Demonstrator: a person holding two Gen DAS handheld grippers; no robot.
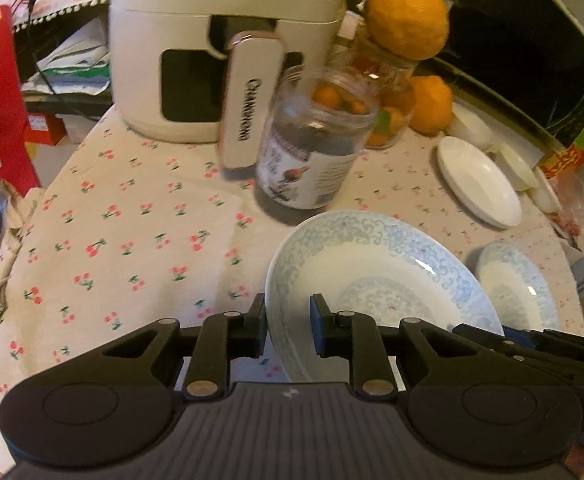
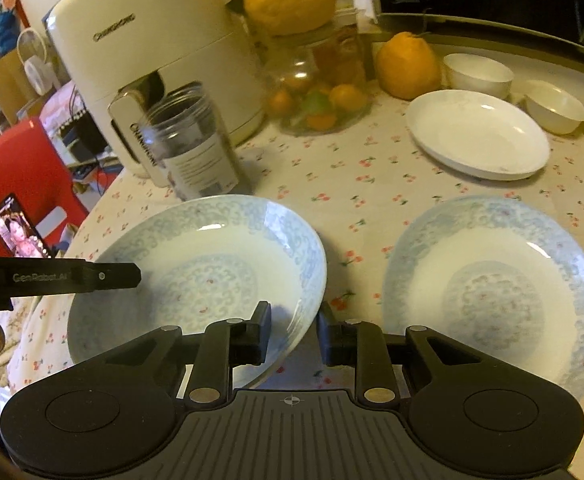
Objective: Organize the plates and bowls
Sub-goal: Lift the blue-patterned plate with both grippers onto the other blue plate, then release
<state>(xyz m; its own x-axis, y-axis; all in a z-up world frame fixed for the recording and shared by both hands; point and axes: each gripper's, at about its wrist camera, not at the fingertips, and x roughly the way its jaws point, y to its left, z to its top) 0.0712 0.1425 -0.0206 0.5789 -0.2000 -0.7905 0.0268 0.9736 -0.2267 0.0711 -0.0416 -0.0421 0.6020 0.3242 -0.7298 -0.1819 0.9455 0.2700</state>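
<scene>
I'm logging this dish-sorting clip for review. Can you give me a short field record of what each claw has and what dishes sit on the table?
held dish: blue-patterned plate, tilted, gripped on opposite rim edges by both claws
left claw: shut on the plate's left rim
right claw: shut on the plate's right rim
second patterned plate: flat on the tablecloth, apart from the held one
plain white plate: farther back
white bowls: at the back right
nearby: air fryer, labelled jar

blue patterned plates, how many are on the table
2: one plate on the left, gripped at both rims by the left tongs and right tongs; the other plate lies right of it.
</scene>
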